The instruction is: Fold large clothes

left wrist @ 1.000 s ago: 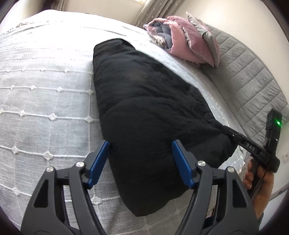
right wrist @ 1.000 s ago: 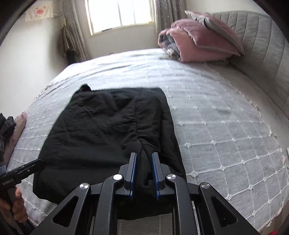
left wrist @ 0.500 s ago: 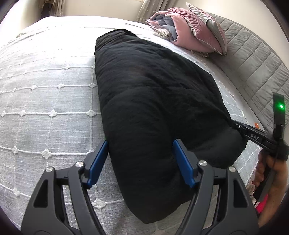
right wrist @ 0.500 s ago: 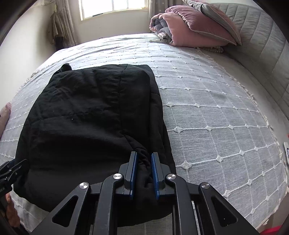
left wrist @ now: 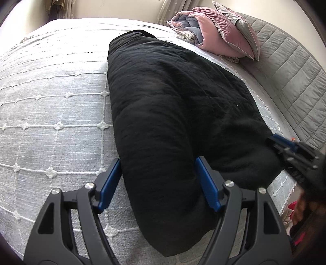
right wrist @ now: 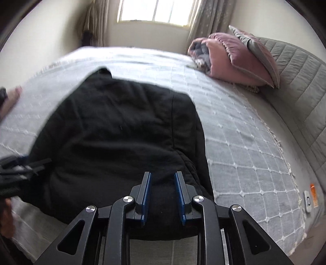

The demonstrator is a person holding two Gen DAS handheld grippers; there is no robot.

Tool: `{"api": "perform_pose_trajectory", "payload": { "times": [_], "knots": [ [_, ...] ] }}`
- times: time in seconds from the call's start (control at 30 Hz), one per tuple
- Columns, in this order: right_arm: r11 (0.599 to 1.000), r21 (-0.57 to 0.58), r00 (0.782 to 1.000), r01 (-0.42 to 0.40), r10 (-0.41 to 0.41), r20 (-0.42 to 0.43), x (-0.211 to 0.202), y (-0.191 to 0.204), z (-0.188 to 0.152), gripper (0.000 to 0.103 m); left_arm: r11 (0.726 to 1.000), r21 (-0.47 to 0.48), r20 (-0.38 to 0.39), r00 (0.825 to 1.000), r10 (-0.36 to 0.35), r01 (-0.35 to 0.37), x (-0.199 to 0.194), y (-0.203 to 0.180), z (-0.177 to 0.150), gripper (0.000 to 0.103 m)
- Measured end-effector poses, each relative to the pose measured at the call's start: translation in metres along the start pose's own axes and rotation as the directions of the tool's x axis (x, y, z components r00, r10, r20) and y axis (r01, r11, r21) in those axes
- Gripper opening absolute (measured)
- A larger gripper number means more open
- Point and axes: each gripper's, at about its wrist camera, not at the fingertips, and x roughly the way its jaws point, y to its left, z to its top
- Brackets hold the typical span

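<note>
A large black garment (left wrist: 173, 114) lies folded lengthwise on the grey bedspread (left wrist: 51, 114). My left gripper (left wrist: 158, 173) is open, its blue fingers standing either side of the garment's near left corner. In the right wrist view the same garment (right wrist: 114, 134) fills the middle. My right gripper (right wrist: 162, 184) is partly open at the garment's near right corner, with a gap between the blue pads and black cloth lying in it. The right gripper also shows at the right edge of the left wrist view (left wrist: 285, 146).
Pink and grey folded bedding and a pillow (right wrist: 234, 59) sit at the head of the bed. A grey quilted headboard (right wrist: 301, 87) runs along the right. A window (right wrist: 154, 10) and curtains are behind. The bed's near edge is just below the grippers.
My right gripper has opened from shut on the garment's corner to partly open. Both views have tilted and moved closer; the right wrist view is blurred by motion. The left gripper stays open.
</note>
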Motion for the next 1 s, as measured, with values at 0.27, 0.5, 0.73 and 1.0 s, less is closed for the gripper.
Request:
{"api": "perform_pose_trajectory", "payload": {
  "times": [0.27,0.5,0.73,1.0],
  "knots": [
    [0.996,-0.035,0.995,0.087,-0.088,-0.048,0.022,0.016,-0.001,0.022,1.000,0.011,0.010,1.000,0.008,-0.009,-0.001,0.000,-0.001,0.075],
    [0.995,-0.019,0.994,0.095,-0.095,-0.052,0.022,0.017,0.000,0.022,1.000,0.007,0.007,1.000,0.001,-0.001,-0.002,0.001,-0.002,0.075],
    [0.993,-0.012,0.991,0.118,-0.119,-0.057,0.019,0.021,0.001,0.022,0.976,-0.147,-0.062,0.983,-0.174,0.164,-0.012,0.027,0.006,0.076],
    [0.998,0.051,0.999,0.042,-0.040,-0.036,0.008,0.008,0.003,0.035,0.929,-0.269,-0.065,0.957,-0.283,0.256,-0.013,0.052,0.004,0.080]
  ]
}}
